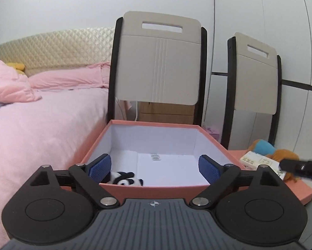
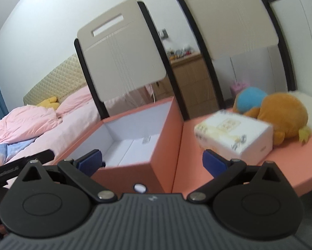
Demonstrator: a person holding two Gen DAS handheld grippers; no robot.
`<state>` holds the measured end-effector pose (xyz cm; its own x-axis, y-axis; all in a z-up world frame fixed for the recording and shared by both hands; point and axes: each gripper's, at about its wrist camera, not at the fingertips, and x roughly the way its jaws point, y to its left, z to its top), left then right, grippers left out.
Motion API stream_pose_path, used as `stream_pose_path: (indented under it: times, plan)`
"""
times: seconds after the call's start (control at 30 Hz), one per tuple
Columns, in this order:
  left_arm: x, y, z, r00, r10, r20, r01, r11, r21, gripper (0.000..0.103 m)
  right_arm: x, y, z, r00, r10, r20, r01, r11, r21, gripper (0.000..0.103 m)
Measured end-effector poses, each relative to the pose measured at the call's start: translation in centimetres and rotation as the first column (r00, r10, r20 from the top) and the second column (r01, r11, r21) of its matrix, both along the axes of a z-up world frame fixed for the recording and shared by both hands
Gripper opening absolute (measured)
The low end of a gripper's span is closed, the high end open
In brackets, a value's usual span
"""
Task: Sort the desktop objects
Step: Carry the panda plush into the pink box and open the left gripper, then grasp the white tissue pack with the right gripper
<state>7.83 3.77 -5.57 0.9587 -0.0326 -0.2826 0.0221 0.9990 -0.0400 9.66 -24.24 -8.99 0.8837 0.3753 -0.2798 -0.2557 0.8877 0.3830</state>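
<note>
From my left wrist, my left tool (image 1: 154,166) spreads wide and empty over the pink box (image 1: 214,139); a panda toy (image 1: 126,180) already lies in its near left corner.

From my right wrist, my right tool (image 2: 152,161) gapes wide, holding nothing. The tissue pack (image 2: 235,137) and orange plush (image 2: 281,114) remain on the tabletop (image 2: 291,162) beside the box, so I judge sorting barely begun.

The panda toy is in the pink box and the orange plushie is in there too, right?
Not quite. The panda is in the box, as the left wrist view shows, but the orange plushie lies outside on the table, behind the tissue pack, as the right wrist view shows.
</note>
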Motion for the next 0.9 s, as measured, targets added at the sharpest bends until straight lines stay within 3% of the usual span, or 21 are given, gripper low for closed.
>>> stream_pose_path:
  times: [0.17,0.5,0.73,0.9]
  plan:
    - [-0.6,0.8,0.2,0.998,0.045,0.032,-0.045,0.999,-0.007,0.099,0.2,-0.5,0.6,0.993,-0.082,0.087,0.083,0.997,-0.006,0.103]
    - [-0.6,0.3,0.1,1.0,0.016,0.012,-0.016,1.0,0.01,0.103,0.7,-1.3,0.0,0.991,-0.111,0.07,0.108,0.993,0.048,0.103]
    - [-0.7,-0.5,-0.7,0.998,-0.069,-0.003,0.069,0.997,0.03,0.103,1.6,-2.1,0.6,0.993,-0.05,0.103,0.05,0.999,0.011,0.103]
    - [-1.1,-0.7,-1.1,0.996,-0.089,0.002,0.089,0.996,0.027,0.103,4.8,-2.9,2.3,0.994,0.052,0.1,-0.047,0.998,-0.048,0.103]
